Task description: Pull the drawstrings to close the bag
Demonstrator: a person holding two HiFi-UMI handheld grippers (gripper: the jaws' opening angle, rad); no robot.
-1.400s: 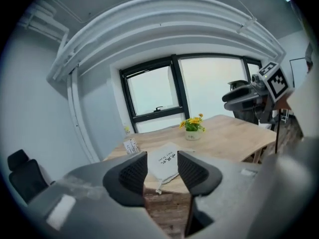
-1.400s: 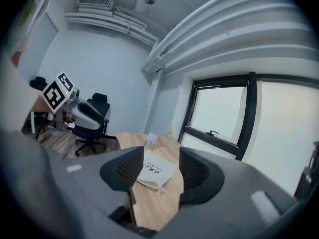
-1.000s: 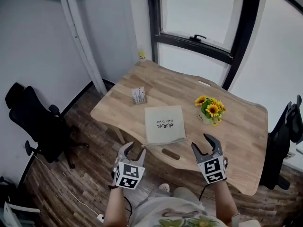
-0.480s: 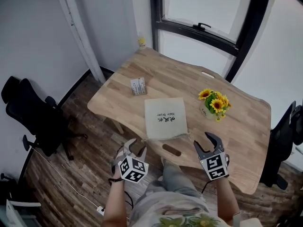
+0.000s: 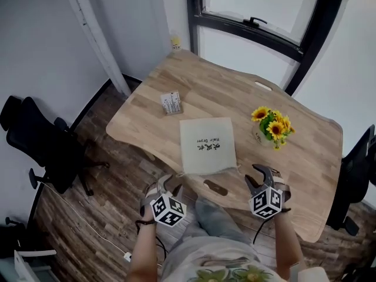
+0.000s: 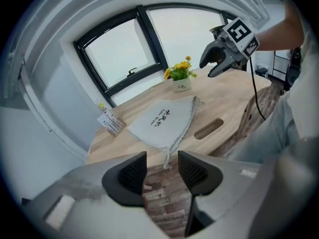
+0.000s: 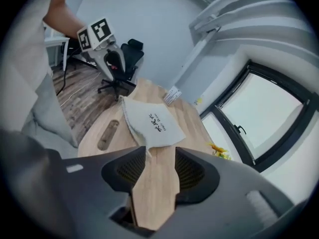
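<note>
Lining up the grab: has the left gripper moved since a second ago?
Yes. The left gripper has sunk slightly, back from the near edge of the table.

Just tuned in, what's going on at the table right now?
A person holds a gripper in each hand at the near edge of a wooden table, where a grey bag lies flat. The left gripper and right gripper are open and empty, aimed toward the bag's cords without touching them. The right gripper's jaws have just been closing slightly, with nothing between them. No pulling yet.
</note>
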